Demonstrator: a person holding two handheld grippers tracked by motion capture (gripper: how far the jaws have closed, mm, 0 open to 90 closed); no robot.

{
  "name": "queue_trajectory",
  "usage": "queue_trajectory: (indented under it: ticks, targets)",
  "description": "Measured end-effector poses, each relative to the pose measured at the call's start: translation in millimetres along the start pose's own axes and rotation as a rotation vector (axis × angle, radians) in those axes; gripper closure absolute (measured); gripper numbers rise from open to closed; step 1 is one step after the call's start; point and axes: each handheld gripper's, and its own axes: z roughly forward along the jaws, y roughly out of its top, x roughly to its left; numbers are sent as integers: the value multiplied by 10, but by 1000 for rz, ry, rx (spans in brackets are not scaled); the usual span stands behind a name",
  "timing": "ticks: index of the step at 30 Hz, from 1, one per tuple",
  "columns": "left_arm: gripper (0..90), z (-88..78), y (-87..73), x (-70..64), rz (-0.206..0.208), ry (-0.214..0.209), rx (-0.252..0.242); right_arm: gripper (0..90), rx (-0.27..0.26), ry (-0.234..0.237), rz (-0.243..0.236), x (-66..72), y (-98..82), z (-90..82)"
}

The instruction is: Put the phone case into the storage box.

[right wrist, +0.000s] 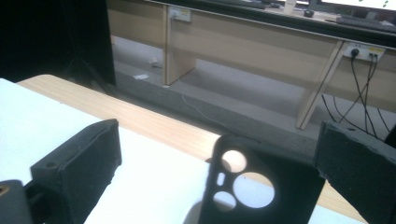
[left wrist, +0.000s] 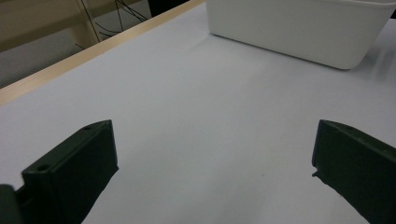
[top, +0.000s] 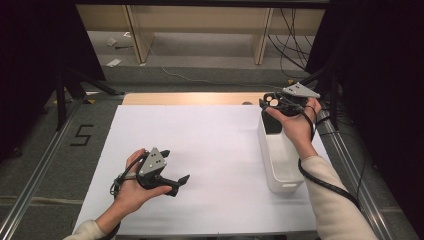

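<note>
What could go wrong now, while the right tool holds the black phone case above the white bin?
1. The right tool seems to hold the black phone case by one edge only, so it may slip or twist.
2. The case hangs over the far end of the white bin, near its rim; released there, it might fall outside onto the table.
</note>
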Motion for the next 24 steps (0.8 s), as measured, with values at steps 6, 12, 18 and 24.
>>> queue_trajectory:
  ticks: [6, 12, 18, 24]
  targets:
    - [0, -2, 1, -1, 1, -1, -1, 38, -19, 17, -10, 80, -28, -77]
    - [0, 4, 4, -9, 0, 0, 0, 39, -18, 60, -5, 190, -91, -130]
    - [0, 7, 3, -16, 2, -2, 1, 44, -13, 109, -7, 296, -119, -179]
    - [0, 3, 4, -17, 4, -2, 1, 50, 4, 147, -22, 421, -162, -203]
